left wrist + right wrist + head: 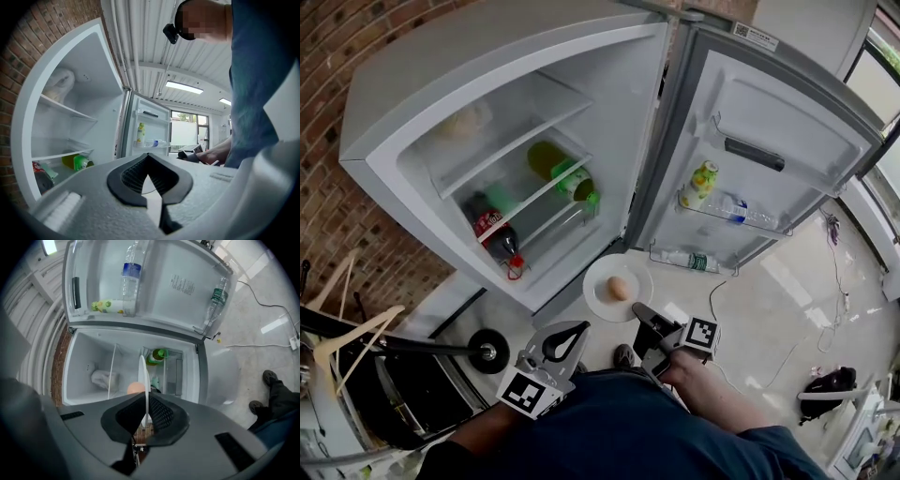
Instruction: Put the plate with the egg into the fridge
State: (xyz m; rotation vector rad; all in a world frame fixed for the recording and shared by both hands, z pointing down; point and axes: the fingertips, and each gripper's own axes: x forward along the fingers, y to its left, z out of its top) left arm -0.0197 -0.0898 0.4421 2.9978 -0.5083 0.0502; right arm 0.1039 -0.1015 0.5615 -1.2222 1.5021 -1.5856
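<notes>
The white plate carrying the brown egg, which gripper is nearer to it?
Right. The right gripper is clamped on the near rim of the round white plate. The left gripper, shut and empty, sits apart from it, lower left in the head view.

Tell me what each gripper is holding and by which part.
The right gripper pinches the white plate by its near rim, egg on it. The left gripper is shut on nothing.

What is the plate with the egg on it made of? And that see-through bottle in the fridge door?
The plate looks like glazed ceramic, maybe melamine: plain white, smooth, thin rim; the look leaves it open. The clear bottle looks like plastic: see-through thin walls, blue label.
</notes>
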